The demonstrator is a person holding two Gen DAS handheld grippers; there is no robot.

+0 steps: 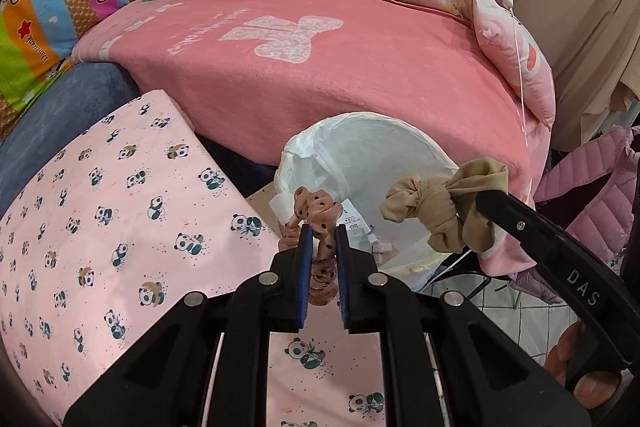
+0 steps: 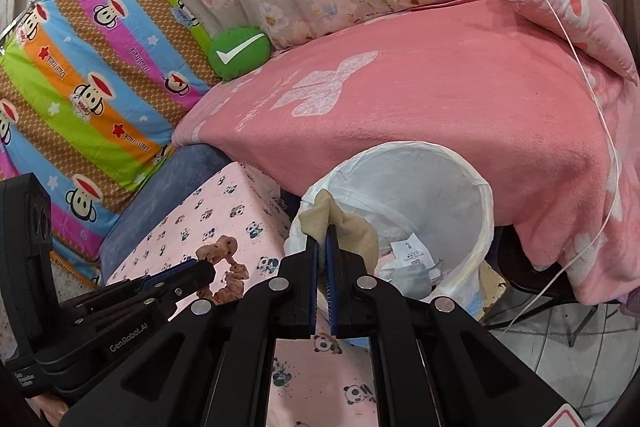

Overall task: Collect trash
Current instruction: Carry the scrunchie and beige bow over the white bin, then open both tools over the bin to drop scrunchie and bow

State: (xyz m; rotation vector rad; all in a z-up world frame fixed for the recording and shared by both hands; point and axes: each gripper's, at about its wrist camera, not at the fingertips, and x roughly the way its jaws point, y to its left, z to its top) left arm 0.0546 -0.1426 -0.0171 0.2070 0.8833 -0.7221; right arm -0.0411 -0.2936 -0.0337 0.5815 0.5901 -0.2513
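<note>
Beside a bed draped in a pink blanket (image 1: 320, 75), two hand-held grippers carry scraps of fabric toward a white-lined trash bin (image 2: 472, 187) standing on the floor between the bed and a panda-print cushion (image 1: 100, 227). The left gripper (image 1: 322, 231) is clenched on a pink dotted scrunchie (image 1: 316, 211), which hangs between its blue pads just short of the bin's rim. The right gripper (image 2: 323, 239) is clamped tight on a beige knotted cloth (image 2: 352, 227), held at the near edge of the bin's mouth; the left wrist view shows that same cloth bunched at the right gripper's tip, in front of the bin's opening.

Inside the bin lie a white paper tag (image 2: 412, 253) and some crumpled grey and pale wrappers, so part of the collecting appears already done. Neither item in hand has yet been dropped: both seem to need a short carry over the rim and a release. Nothing else that is plainly trash shows on the blanket, the cushion or the tiled floor (image 2: 560, 347) in these views, though a green check-mark pillow (image 2: 240, 53) and a pink pillow (image 1: 516, 59) rest on the bed. By that reading the job looks near its close, with these two drops the main work left.
</note>
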